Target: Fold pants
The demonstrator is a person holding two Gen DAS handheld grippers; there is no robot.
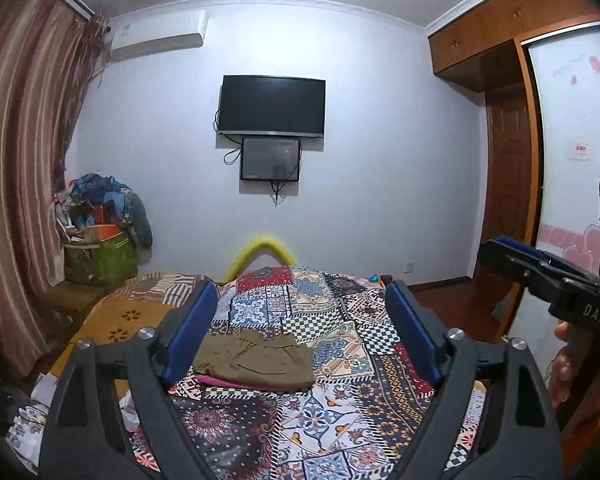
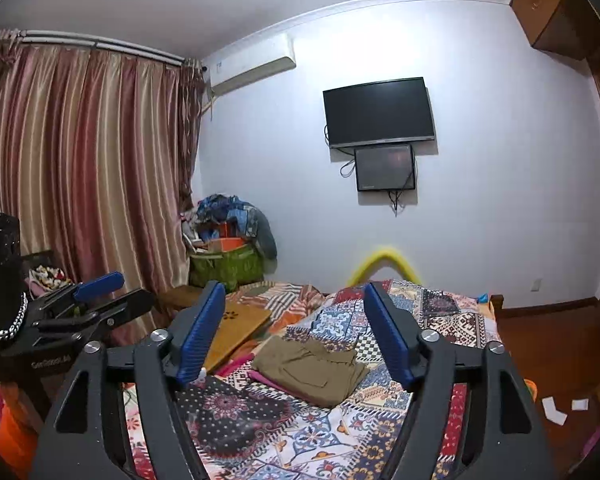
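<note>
Olive-brown pants (image 1: 256,362) lie folded in a compact stack on the patterned bedspread (image 1: 332,420), with a pink garment (image 1: 216,381) showing under their near edge. They also show in the right wrist view (image 2: 312,368). My left gripper (image 1: 300,292) is open and empty, held above the bed short of the pants. My right gripper (image 2: 294,292) is open and empty, also raised over the bed. Each gripper shows in the other's view: the right one (image 1: 540,268) at the right edge, the left one (image 2: 88,300) at the left.
A wooden board (image 2: 236,328) lies on the bed left of the pants. A green basket piled with clutter (image 2: 228,256) stands by the curtains (image 2: 80,168). A yellow foam arch (image 1: 260,256) sits at the bed's far end. A wardrobe and door (image 1: 512,184) are on the right.
</note>
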